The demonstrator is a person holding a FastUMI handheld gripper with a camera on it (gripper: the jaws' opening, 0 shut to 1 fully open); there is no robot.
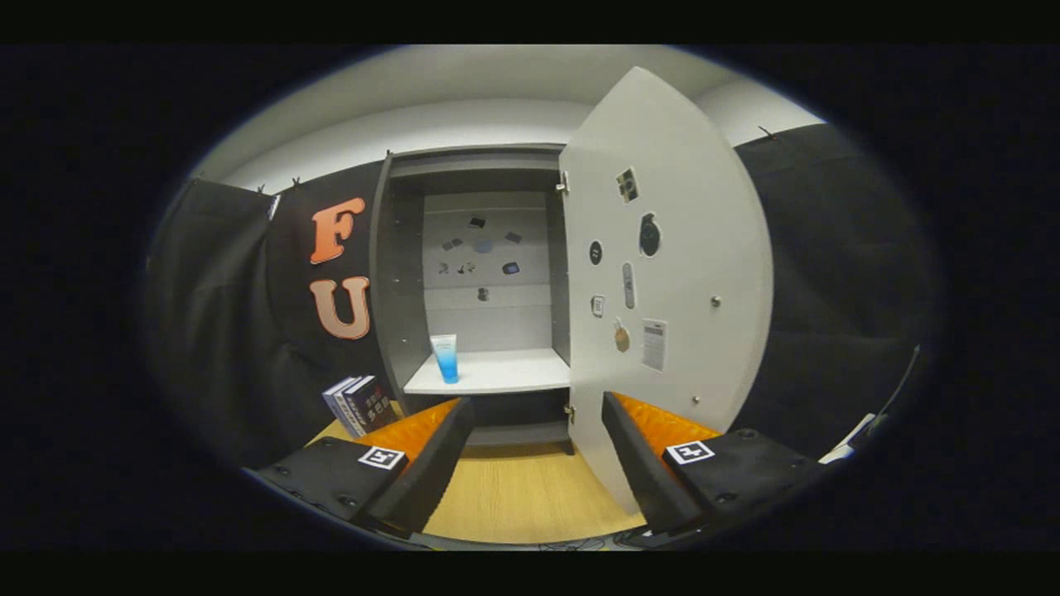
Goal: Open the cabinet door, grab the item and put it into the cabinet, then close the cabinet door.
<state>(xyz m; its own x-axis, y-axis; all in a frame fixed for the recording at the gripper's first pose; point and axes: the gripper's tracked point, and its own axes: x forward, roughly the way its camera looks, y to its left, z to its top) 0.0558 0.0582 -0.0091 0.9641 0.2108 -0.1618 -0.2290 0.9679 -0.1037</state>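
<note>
The grey cabinet (397, 273) stands beyond my fingers with its white door (704, 273) swung open to the right. A blue and white tube (445, 358) stands upright at the left front of the white shelf (505, 372) inside. My gripper (538, 414) is open, its fingers wide apart and nothing between them, held back from the cabinet over the wooden table (522, 497). The door's lower edge is just ahead of my right finger (638, 463).
Two or three dark books (356, 404) lean against the cabinet's left side on the table. Small stickers dot the cabinet's back wall and the inner face of the door. Black cloth hangs on both sides.
</note>
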